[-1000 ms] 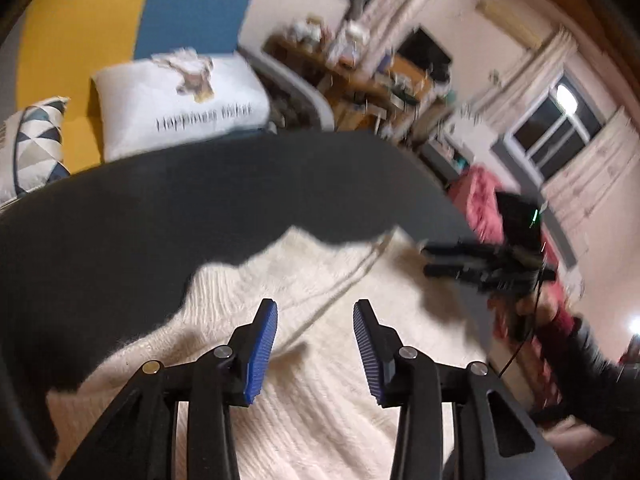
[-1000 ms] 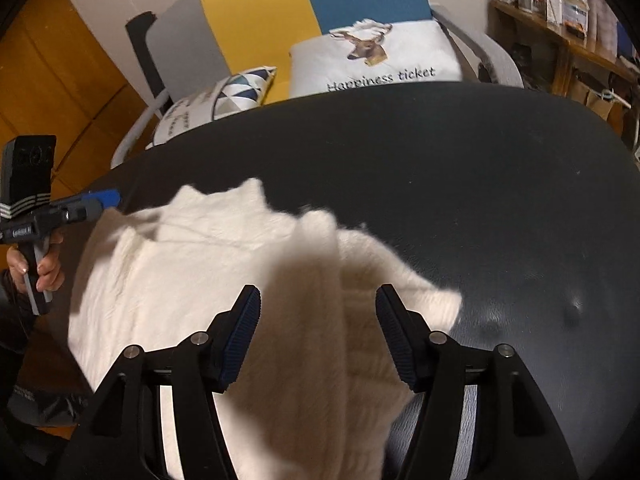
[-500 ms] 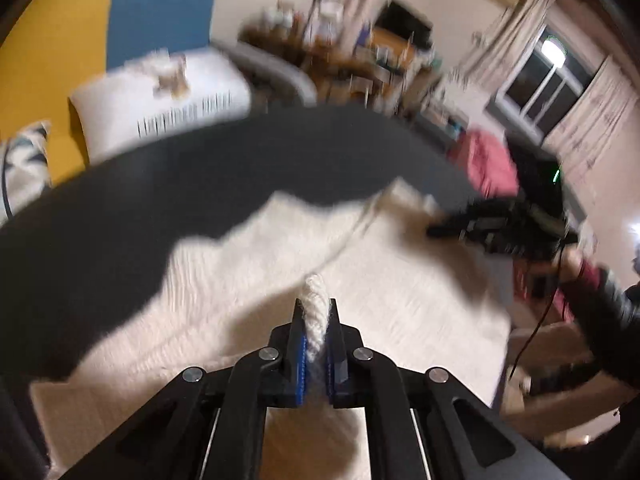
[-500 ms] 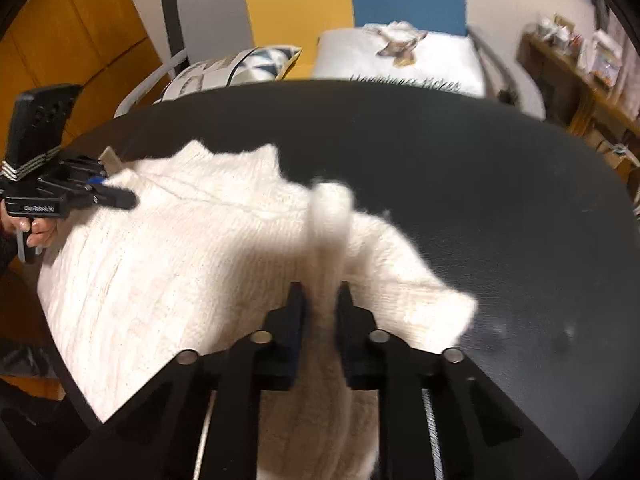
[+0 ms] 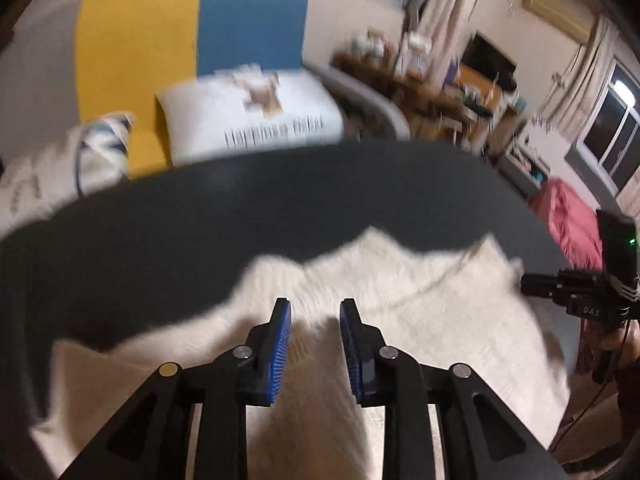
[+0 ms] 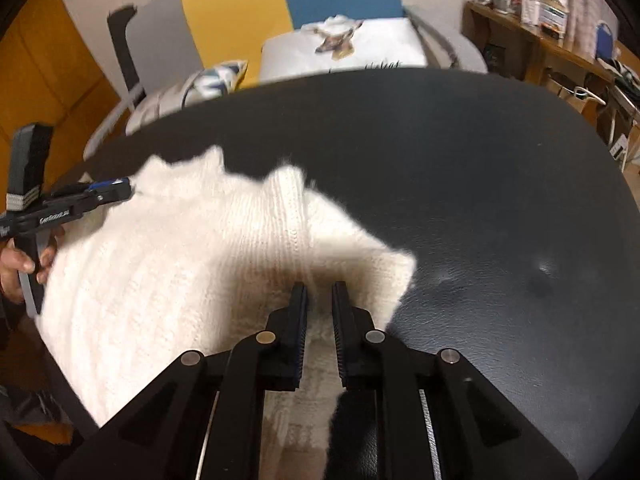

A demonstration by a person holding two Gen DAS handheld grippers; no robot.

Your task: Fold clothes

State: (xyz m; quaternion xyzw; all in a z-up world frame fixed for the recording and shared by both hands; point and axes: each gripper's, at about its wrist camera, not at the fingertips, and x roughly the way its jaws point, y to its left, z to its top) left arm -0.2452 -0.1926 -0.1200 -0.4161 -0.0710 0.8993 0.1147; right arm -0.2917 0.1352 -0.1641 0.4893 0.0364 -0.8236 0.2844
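White knit sweater point(image 6: 192, 264) flat on black bench point(image 6: 480, 184).
Left tool point(image 5: 315, 312) and right tool point(image 6: 319, 294) both released, parted just above it.

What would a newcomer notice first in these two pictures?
The white sweater stands out first, spread on the near left part of the dark round table. Next, the left claw and the right claw, both open just above the knit. Behind the table, a deer pillow leans on a yellow and blue backrest.
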